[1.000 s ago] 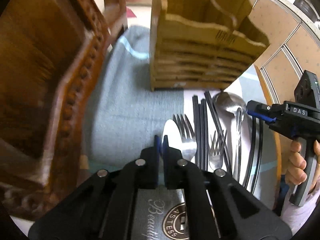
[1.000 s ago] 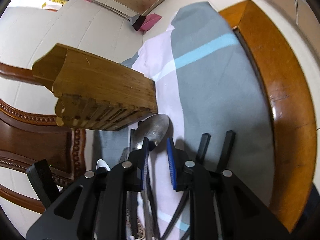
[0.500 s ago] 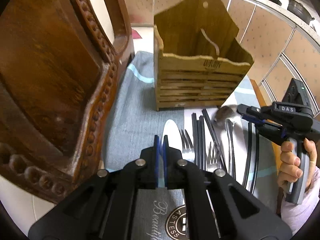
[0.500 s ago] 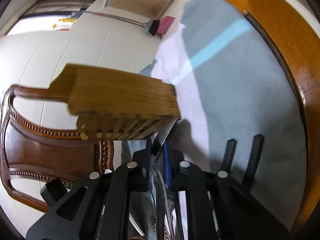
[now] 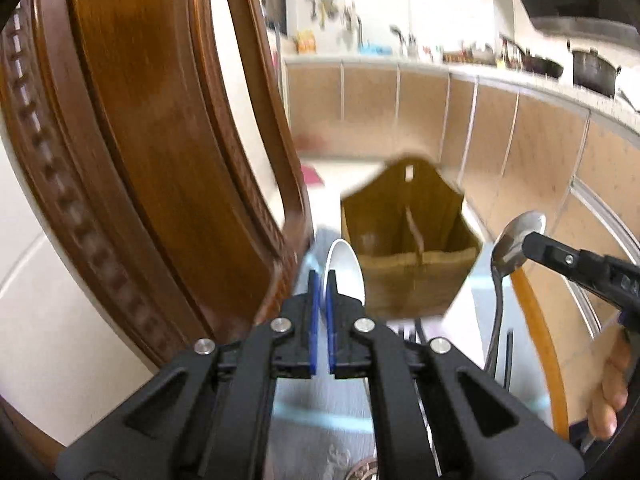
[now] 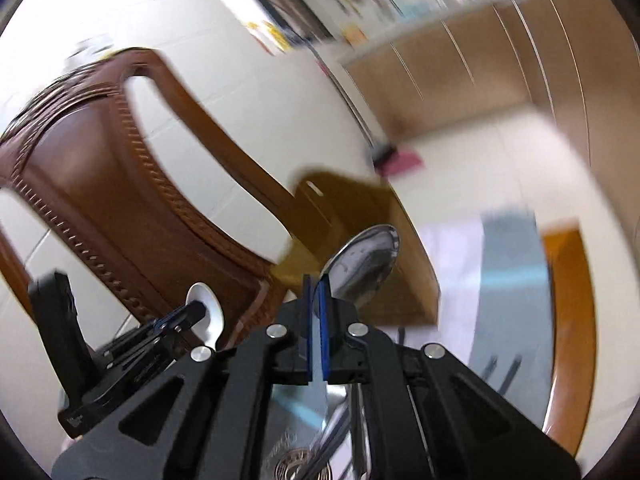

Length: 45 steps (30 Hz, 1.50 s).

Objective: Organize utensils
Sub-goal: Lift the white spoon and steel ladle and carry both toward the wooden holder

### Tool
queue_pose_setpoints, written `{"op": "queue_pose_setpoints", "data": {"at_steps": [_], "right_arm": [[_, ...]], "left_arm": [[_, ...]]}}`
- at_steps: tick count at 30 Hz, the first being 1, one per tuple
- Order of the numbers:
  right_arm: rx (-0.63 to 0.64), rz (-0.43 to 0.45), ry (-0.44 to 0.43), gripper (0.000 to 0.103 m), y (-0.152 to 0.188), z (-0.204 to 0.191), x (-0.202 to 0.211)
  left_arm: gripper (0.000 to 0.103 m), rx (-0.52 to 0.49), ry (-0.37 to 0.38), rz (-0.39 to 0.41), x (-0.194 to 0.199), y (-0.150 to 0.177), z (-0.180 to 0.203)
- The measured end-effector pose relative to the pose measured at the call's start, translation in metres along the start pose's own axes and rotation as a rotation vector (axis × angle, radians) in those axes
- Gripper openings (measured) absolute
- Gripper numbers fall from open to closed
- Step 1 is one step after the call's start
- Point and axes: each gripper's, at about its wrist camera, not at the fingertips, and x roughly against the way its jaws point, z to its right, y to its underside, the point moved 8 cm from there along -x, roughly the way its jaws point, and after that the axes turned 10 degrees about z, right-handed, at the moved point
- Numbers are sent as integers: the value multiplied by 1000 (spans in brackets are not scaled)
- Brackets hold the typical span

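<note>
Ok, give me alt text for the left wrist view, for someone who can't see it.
The left gripper is shut on a white spoon, its bowl raised toward a wooden holder ahead. On the right, the right gripper holds a metal spoon up, with a hand below it. A carved wooden chair fills the left side; the frame is blurred.

Carved wooden chair [image 5: 152, 168], kitchen cabinets [image 5: 400, 104], cooking pot [image 5: 592, 70]

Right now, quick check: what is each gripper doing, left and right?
Left gripper: shut on the white oval-bowled spoon.
Right gripper: shut on the shiny silver metal spoon, lifted in front of the wooden utensil holder.
</note>
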Motion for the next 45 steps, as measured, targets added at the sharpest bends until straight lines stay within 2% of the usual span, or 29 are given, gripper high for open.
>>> {"op": "queue_pose_setpoints", "data": {"at_steps": [5, 11, 14, 17, 20, 23, 26, 34, 42, 45], "right_arm": [[147, 145, -23, 2, -42, -40, 14], [194, 185, -61, 1, -66, -58, 19], [200, 225, -94, 1, -80, -71, 23], [224, 276, -107, 1, -96, -79, 18], [227, 321, -131, 1, -113, -86, 10], [230, 376, -144, 1, -128, -87, 2], [228, 413, -145, 1, -138, -83, -12], [157, 385, -149, 1, -117, -35, -59], [144, 341, -122, 1, -83, -10, -58], [147, 330, -102, 1, -71, -1, -52]], "left_arm": [[4, 10, -11, 69, 11, -31, 0], [4, 11, -23, 123, 15, -56, -2], [4, 56, -32, 174, 11, -76, -9], [4, 98, -38, 233, 2, -98, -13], [4, 106, -83, 295, -11, -116, -14], [4, 88, -124, 343, -27, -124, -11], [4, 78, -131, 348, -52, -120, -4], [4, 97, -145, 310, -99, -92, -10], [4, 91, -143, 293, -116, -71, -4], [4, 82, -156, 306, -123, -75, -1]]}}
